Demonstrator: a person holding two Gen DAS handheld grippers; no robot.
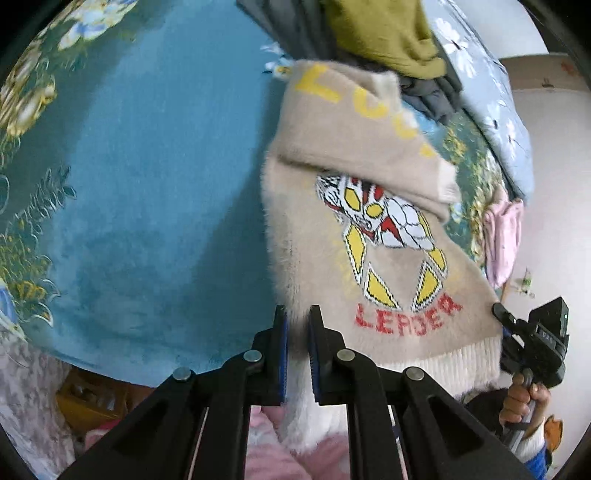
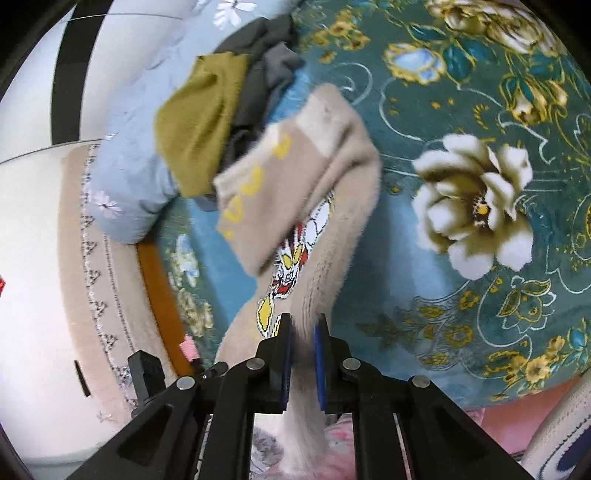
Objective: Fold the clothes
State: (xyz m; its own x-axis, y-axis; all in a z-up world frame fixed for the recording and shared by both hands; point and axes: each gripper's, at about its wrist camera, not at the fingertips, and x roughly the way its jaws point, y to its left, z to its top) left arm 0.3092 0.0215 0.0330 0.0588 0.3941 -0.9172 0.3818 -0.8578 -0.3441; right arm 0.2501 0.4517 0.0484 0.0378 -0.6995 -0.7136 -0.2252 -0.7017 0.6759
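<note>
A fuzzy beige sweater (image 1: 369, 229) with a red, white and yellow robot figure and red lettering hangs lifted above the blue floral bedspread (image 1: 147, 184). My left gripper (image 1: 297, 325) is shut on its white ribbed hem at one corner. The other hem corner is pinched by my right gripper (image 1: 517, 332), seen at the right with a hand on its handle. In the right wrist view my right gripper (image 2: 303, 332) is shut on the sweater (image 2: 317, 192), whose folded sleeve with yellow letters droops across the front.
A pile of clothes, olive (image 1: 388, 33) and dark grey (image 2: 273, 70), lies at the far side of the bed beside a pale blue flowered pillow (image 2: 129, 155). A pink garment (image 1: 504, 236) hangs at the bed edge. A beige patterned rug (image 2: 96, 258) covers the floor.
</note>
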